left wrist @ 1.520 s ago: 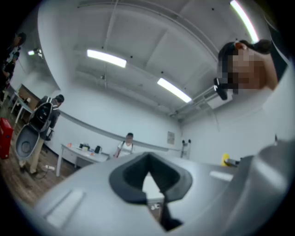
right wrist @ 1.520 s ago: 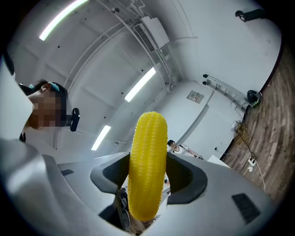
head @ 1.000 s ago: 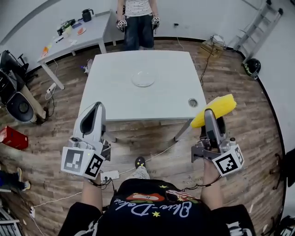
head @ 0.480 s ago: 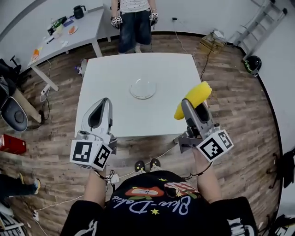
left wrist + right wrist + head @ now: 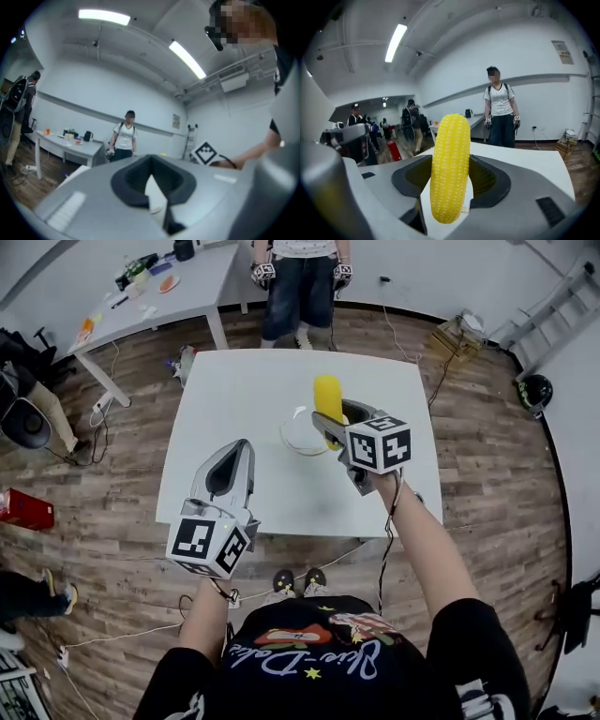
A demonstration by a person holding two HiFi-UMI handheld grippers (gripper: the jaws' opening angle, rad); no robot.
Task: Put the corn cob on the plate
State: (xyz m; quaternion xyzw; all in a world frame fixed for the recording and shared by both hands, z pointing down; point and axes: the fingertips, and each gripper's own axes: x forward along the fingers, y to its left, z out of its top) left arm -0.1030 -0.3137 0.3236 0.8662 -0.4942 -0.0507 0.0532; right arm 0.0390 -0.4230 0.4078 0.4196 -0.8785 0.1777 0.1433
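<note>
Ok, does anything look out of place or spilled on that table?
Nothing stands out. The right claw holds the corn cob by the plate, which sits flat on the white table; no spill or damage shows.

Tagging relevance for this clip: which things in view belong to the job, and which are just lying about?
Job: yellow corn cob, right tongs shut on it, clear round plate, white square table.
Lying about: grey side table, red box, metal ladder, empty left tongs.
</note>
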